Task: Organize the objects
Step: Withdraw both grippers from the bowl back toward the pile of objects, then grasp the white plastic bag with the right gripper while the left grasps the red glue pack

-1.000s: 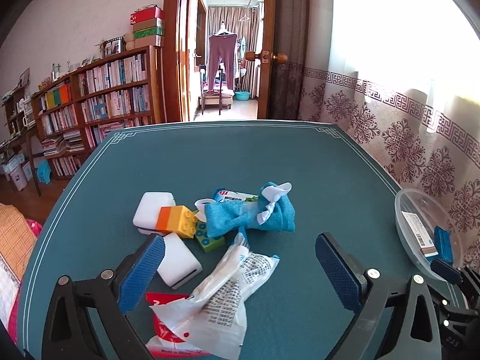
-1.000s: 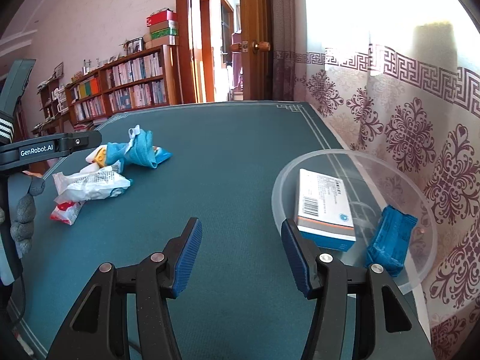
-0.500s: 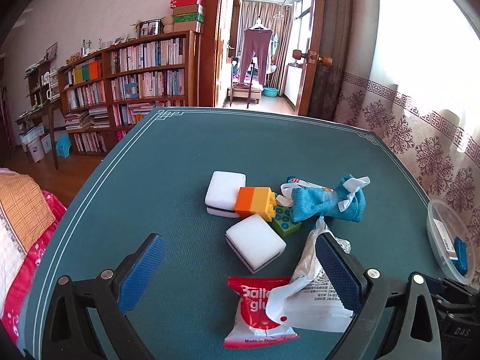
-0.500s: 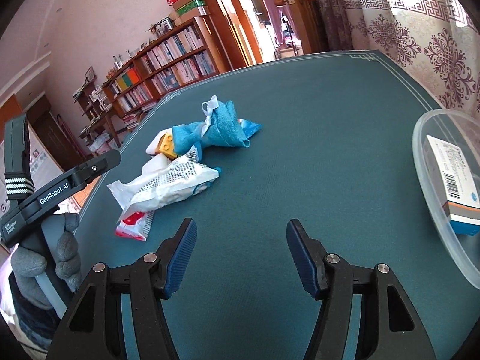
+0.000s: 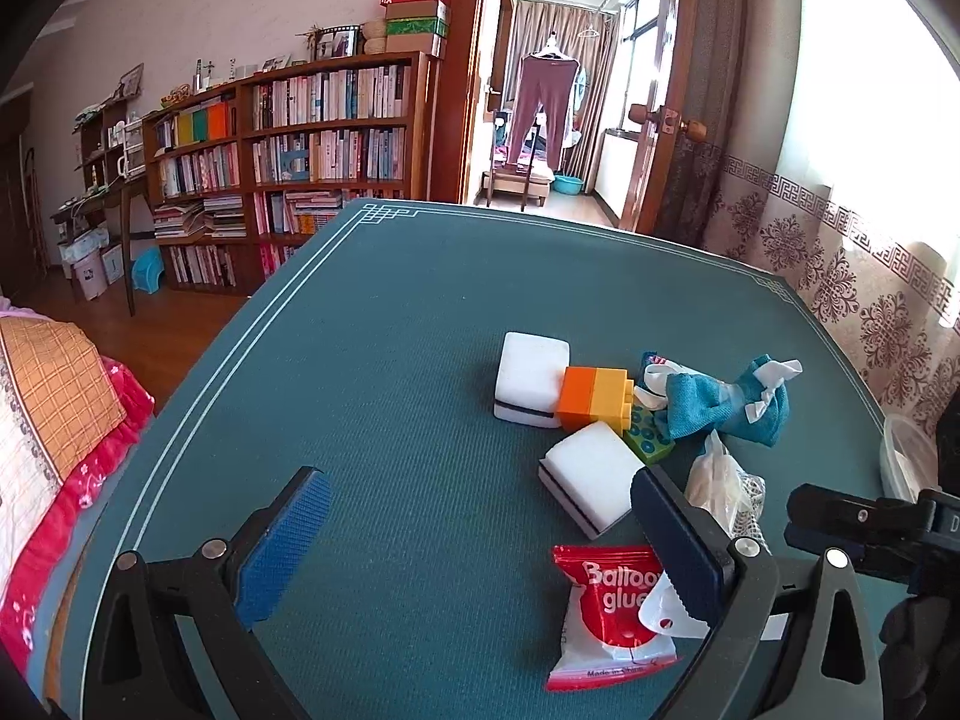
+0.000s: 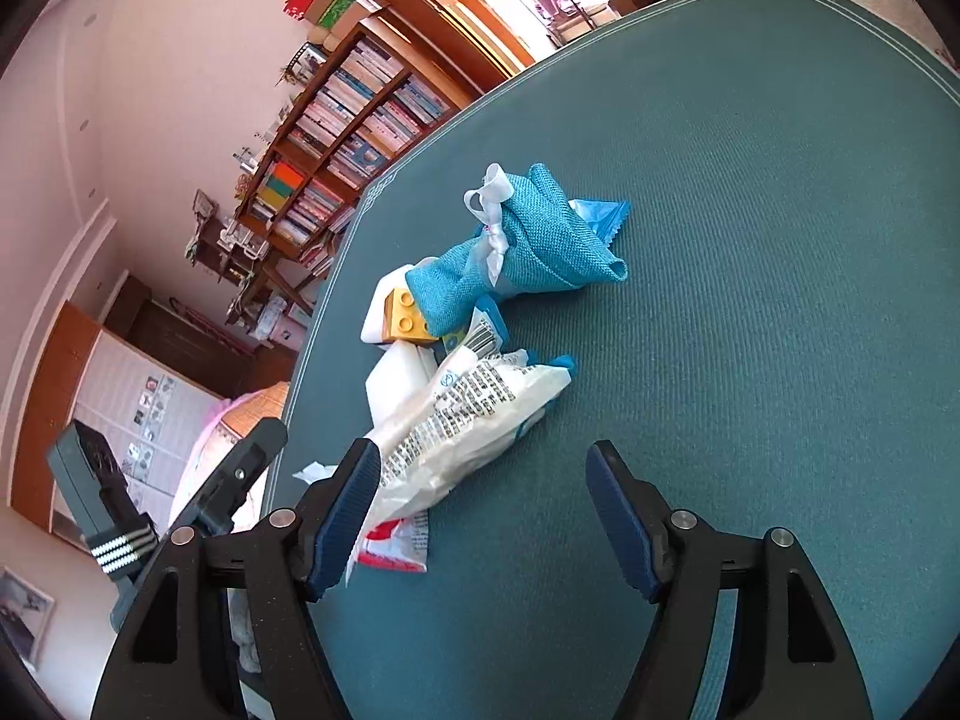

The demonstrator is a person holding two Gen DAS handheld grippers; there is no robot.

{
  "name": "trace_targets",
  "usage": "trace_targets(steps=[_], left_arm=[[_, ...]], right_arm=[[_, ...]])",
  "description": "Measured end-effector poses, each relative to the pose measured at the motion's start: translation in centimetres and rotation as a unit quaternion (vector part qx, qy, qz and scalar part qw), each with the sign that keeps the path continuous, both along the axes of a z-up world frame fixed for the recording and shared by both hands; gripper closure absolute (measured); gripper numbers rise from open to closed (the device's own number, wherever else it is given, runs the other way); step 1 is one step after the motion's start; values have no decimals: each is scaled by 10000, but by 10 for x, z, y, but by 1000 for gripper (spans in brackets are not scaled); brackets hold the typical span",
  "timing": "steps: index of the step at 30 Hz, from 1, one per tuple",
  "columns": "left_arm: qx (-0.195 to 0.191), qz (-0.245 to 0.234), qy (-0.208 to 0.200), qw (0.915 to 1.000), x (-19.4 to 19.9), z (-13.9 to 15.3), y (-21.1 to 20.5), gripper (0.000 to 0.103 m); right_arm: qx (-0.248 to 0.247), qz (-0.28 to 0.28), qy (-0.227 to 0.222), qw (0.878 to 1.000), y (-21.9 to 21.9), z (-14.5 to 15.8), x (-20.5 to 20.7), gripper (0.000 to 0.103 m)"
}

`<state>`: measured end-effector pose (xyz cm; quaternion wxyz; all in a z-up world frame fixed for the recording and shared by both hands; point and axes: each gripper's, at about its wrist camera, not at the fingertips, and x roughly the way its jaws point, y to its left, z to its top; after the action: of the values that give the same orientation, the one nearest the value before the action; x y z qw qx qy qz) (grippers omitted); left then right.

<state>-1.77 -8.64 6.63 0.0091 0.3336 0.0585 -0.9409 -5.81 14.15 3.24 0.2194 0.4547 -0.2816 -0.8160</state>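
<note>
A pile lies on the teal table (image 5: 390, 360): two white sponge blocks (image 5: 531, 378) (image 5: 591, 477), an orange-yellow brick (image 5: 594, 399), a green brick (image 5: 648, 441), a tied blue cloth (image 5: 726, 405), a white printed bag (image 5: 720, 480) and a red balloon-glue packet (image 5: 606, 612). My left gripper (image 5: 480, 540) is open over bare felt, its right finger beside the packet. My right gripper (image 6: 486, 510) points at the pile with jaws opening. The white bag (image 6: 468, 420) ends just inside its left finger, unpressed. The blue cloth (image 6: 528, 246) lies farther off.
A clear plastic container (image 5: 906, 462) sits at the table's right edge, partly hidden by the other gripper's black body. Bookshelves (image 5: 288, 180) and an open doorway stand beyond the far edge. A bed with a checked cover (image 5: 54, 396) is left of the table.
My right gripper swung away from the clear container toward the pile, rolled, and its jaws widened. My left gripper shifted left, so the pile now sits at the right of its view.
</note>
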Motion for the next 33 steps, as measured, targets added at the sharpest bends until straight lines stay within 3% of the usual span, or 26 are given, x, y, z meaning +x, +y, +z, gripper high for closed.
trace_targets(steps=[4,9,16,22,27,33], left_arm=[[120,61,-41,9999,0,-3,-10,1],[185,106,-106,9997,-1,-8,-18,1],[131,40,-256,9996,-2,-18,-16,1],[-23,-152,-225,9996,-1,-19,-7,1],[-11,-117,-278,9995,-3,-19,-9,1],[59,10,-300,9995,-2,-19,-16,1]], right_arm=[[-99,-32,-264,9996,-17,-7,-16,28],[506,-33,-81,9987,-42,-5,-25,25],[829,21,-39,9965,-52,-6,-38,21],[615,138,-284,9976,-55,-11,-49,21],[794,192,-234,9964,-66,-10,-53,21],[1573,738,178,9846,-83,-7,-46,23]])
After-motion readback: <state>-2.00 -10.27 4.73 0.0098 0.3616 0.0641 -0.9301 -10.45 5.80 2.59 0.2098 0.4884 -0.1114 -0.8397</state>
